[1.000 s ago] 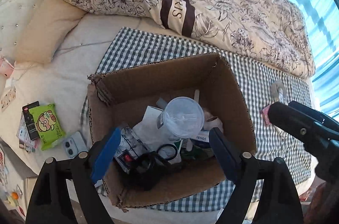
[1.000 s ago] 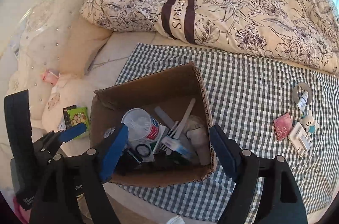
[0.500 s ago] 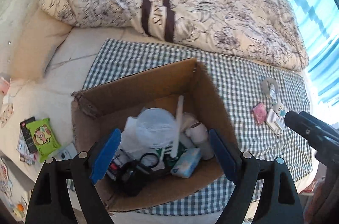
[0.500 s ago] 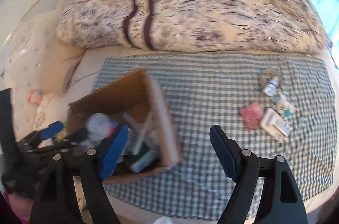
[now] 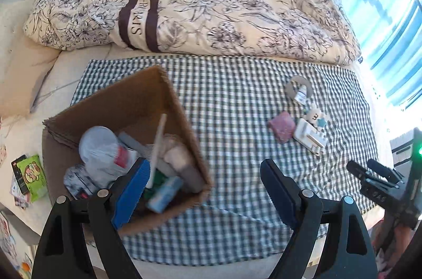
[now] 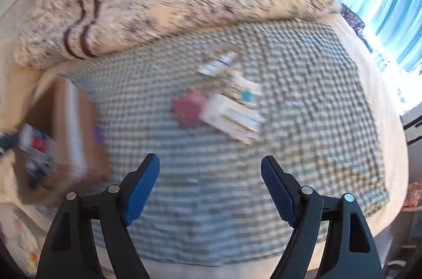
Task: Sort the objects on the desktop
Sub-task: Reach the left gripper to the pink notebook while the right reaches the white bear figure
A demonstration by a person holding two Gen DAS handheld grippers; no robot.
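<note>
A cardboard box [image 5: 168,104] holding several items stands on the left of a checked cloth [image 5: 232,104]. To the right lie a pink square pad [image 5: 281,126], a white clip-like piece [image 5: 310,140], a small white figure [image 5: 315,116] and a little bottle on a grey ring [image 5: 300,91]. My left gripper [image 5: 204,189] is open and empty, hovering by the box's right corner. My right gripper [image 6: 209,186] is open and empty over the cloth, short of the pink pad [image 6: 188,108] and white piece [image 6: 232,120]; that view is blurred. The box [image 6: 71,126] is at its left.
A flowered duvet [image 5: 211,1] lies across the bed behind the cloth. A green packet [image 5: 31,177] and cards rest left of the box. A bright window [image 5: 379,1] is at right. The right gripper's body [image 5: 379,184] shows at the left view's right edge.
Both grippers have swung to the right, away from the box. The small objects on the cloth now sit nearer the middle of the right wrist view. Both stayed open.
</note>
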